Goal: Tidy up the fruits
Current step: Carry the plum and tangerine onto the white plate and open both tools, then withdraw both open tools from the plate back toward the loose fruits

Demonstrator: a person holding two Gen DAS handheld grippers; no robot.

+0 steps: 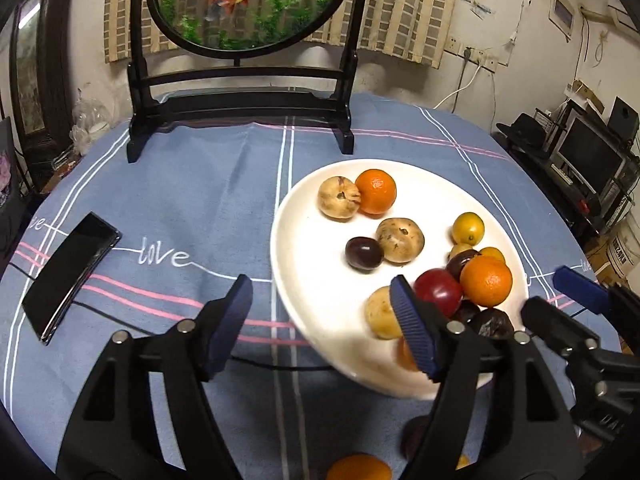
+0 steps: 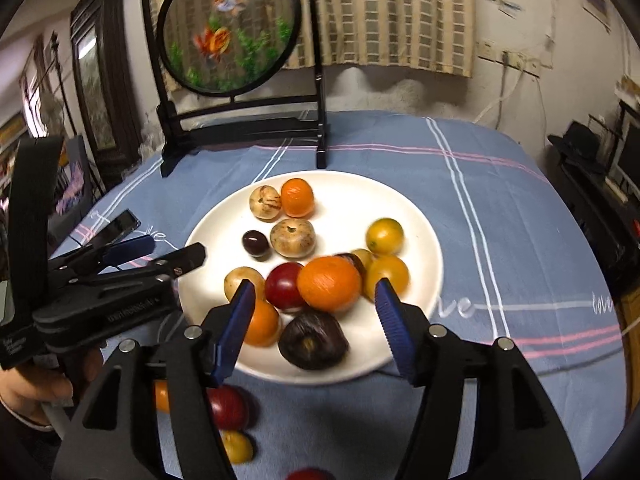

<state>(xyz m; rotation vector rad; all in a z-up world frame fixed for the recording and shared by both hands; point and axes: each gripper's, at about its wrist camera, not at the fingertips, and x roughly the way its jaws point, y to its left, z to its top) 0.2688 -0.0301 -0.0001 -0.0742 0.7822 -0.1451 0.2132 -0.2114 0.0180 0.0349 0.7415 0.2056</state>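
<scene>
1. Blue striped cloth covers the table (image 1: 200, 184); fish screen (image 1: 248, 4) at the back, phone (image 1: 68, 276) left.
2. White plate (image 2: 416, 216) holds oranges, plums, yellow and tan fruits (image 2: 328, 282); a few lie loose at the near edge.
3. Left hand-held gripper (image 1: 324, 320): jaws apart, empty.
4. Right hand-held gripper (image 2: 314, 316): jaws apart over the plate, nothing gripped.

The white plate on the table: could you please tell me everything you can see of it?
The white plate is round, shallow and smooth, apparently ceramic, lying flat on the blue striped tablecloth. It holds oranges, brown speckled fruits, yellow, red and dark purple ones, mostly clustered toward its near side. More fruits lie off it by the near rim. The right gripper hovers open over that side.
</scene>
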